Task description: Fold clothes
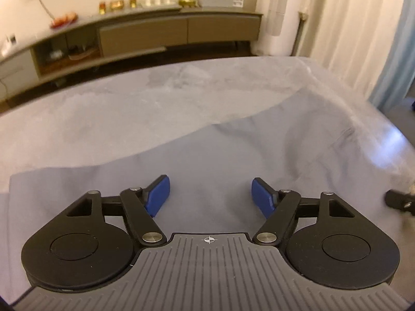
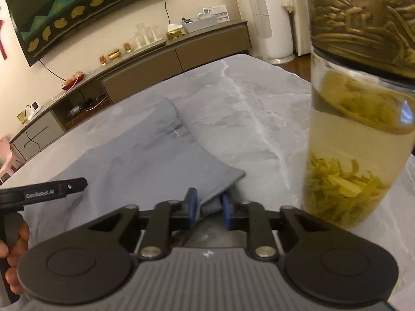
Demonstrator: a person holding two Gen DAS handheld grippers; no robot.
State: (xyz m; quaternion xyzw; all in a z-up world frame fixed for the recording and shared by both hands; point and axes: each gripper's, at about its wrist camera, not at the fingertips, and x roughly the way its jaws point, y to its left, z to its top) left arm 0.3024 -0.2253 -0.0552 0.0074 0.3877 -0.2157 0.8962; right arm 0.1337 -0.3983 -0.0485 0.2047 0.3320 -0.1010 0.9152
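The left gripper (image 1: pixel 210 197) hung released, its blue pads (image 1: pixel 158 194) spread wide above the gray garment (image 1: pixel 233 160), touching nothing. The garment lay flat on the gray marbled table (image 1: pixel 129 98), its edge running from nine o'clock up toward two o'clock in the left wrist view.

The right gripper (image 2: pixel 207 207) was clenched on a corner of the gray garment (image 2: pixel 145 155), a fold of cloth pinched between its blue pads (image 2: pixel 192 204). The cloth stretched away toward eleven o'clock. A glass tea bottle (image 2: pixel 358 142) with a bronze lid stood on the table (image 2: pixel 259 98) at two o'clock, just beside the gripper. At nine o'clock the left gripper (image 2: pixel 75 182) showed, held in a hand (image 2: pixel 14 256).
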